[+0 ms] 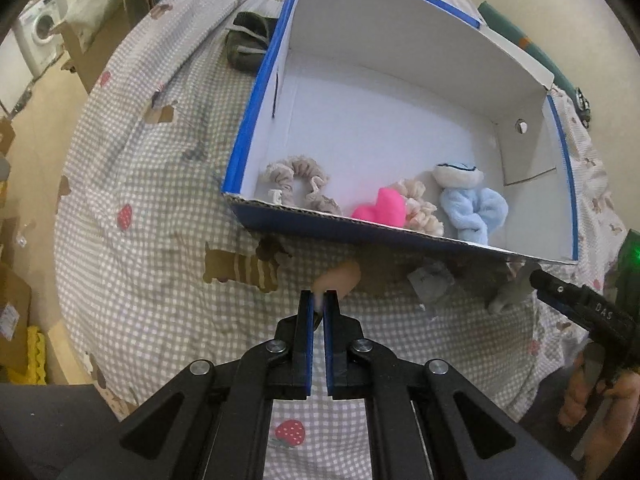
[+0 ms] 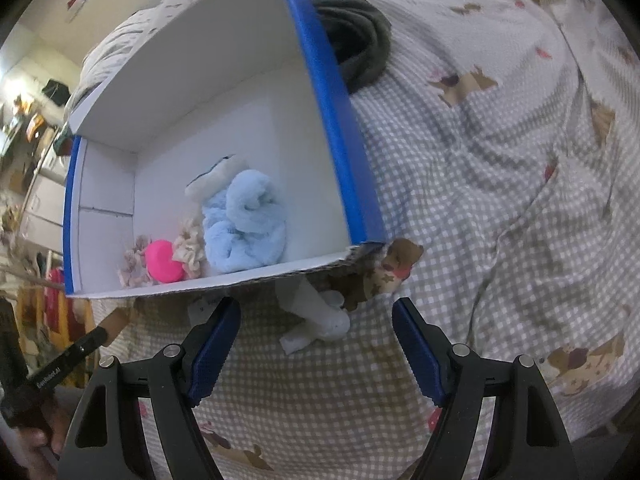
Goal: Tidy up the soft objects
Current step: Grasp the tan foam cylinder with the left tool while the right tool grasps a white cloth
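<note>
Here, left claw (image 1: 319,300) pinching peach soft piece (image 1: 338,280), beside blue box (image 1: 256,120)

Soft toys (image 1: 472,204) in box (image 1: 400,96); box on bedspread (image 1: 160,208).

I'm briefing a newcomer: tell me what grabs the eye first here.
The big blue-edged white cardboard box lying on the checked bedspread, with a hot-pink plush heart and a fluffy light-blue soft toy along its near wall. In front of the box, the left gripper pinches a pale peach soft piece.
</note>
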